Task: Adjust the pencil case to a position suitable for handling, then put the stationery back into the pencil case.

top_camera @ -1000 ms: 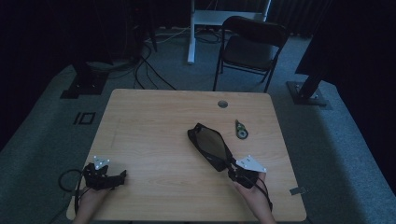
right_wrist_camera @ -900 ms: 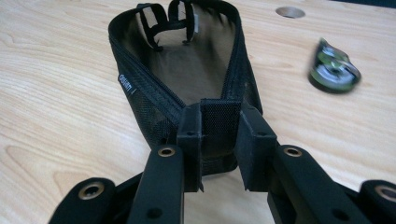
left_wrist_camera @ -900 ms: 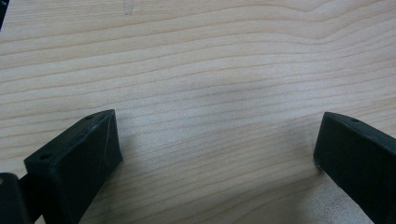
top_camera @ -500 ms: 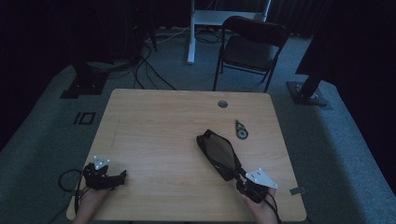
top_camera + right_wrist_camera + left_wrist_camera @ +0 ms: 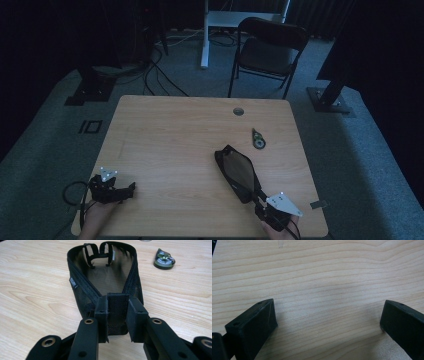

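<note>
A black mesh pouch (image 5: 237, 172) lies on the wooden table (image 5: 170, 135), right of centre, mouth open toward the far side. My right gripper (image 5: 261, 195) is shut on the pouch's near end. In the right gripper view the jaws pinch the pouch (image 5: 105, 277) by a webbing tab (image 5: 117, 305), and my right gripper (image 5: 117, 312) sits low over the table. A small round green and black disc (image 5: 258, 139) lies beyond the pouch, also seen as the disc (image 5: 164, 261) at the upper right. My left gripper (image 5: 131, 188) rests at the table's front left, open, over bare wood (image 5: 324, 285).
A cable hole (image 5: 238, 111) sits near the table's far edge. A black folding chair (image 5: 269, 50) and a white desk leg (image 5: 205, 35) stand beyond the table. Stand bases and cables lie on the grey floor at left and right.
My right gripper has pulled the pouch toward the front right edge of the table. The left gripper has stayed in place.
</note>
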Demonstrator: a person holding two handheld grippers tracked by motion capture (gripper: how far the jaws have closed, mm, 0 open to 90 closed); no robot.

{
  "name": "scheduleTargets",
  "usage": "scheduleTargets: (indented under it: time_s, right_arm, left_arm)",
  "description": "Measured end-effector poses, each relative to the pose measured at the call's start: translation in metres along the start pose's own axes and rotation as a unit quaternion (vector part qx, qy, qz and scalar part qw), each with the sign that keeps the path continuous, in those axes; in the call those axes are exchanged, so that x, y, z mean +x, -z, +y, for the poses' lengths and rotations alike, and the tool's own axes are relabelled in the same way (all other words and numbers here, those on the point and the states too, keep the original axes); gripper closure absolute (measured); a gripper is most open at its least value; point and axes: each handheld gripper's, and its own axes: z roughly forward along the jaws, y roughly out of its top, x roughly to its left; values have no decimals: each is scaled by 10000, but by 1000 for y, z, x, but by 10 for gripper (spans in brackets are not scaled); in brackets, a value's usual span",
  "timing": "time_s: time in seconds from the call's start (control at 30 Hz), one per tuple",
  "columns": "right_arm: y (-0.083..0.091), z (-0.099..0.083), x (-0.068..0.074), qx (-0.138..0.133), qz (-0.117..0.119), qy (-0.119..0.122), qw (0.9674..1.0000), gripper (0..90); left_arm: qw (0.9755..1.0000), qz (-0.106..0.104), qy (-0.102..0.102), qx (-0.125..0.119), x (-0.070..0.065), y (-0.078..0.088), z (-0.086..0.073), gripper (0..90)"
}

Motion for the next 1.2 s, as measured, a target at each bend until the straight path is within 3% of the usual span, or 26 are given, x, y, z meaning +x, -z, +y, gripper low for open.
scheduleTargets:
  time_s: [0.07, 0.1, 0.37, 0.43, 0.67, 0.77, 0.83, 1.0, 1.2]
  right_arm:
    - [1, 0, 0, -5, 17, -8, 10000, 694]
    - [2, 1, 0, -23, 90, -87, 9999, 610]
    - [10, 20, -4, -307, 119, -63, 9994, 483]
    - [10, 27, -8, -424, 99, 29, 9990, 473]
    - [8, 51, -34, -560, -69, -5, 9984, 375]
    - [6, 54, -37, -576, -74, 10, 9983, 367]
    - [-3, 64, -53, -577, -100, -9, 9983, 302]
    - [-15, 70, -62, -521, -66, -60, 9986, 290]
    - [-42, 75, -75, -417, -90, -140, 9990, 271]
  left_arm:
    - [10000, 0, 1, -1, 0, 0, 0, 7]
    - [10000, 0, -1, 0, 0, 0, 0, 7]
    - [10000, 0, -1, 0, 0, 0, 0, 7]
    - [10000, 0, -1, 0, 0, 0, 0, 7]
    - [10000, 0, 0, 0, 0, 0, 0, 7]
    - [10000, 0, 0, 0, 0, 0, 0, 7]
    - [10000, 0, 0, 0, 0, 0, 0, 7]
    - [10000, -1, -1, 1, 0, 0, 0, 7]
    - [10000, 0, 0, 0, 0, 0, 0, 7]
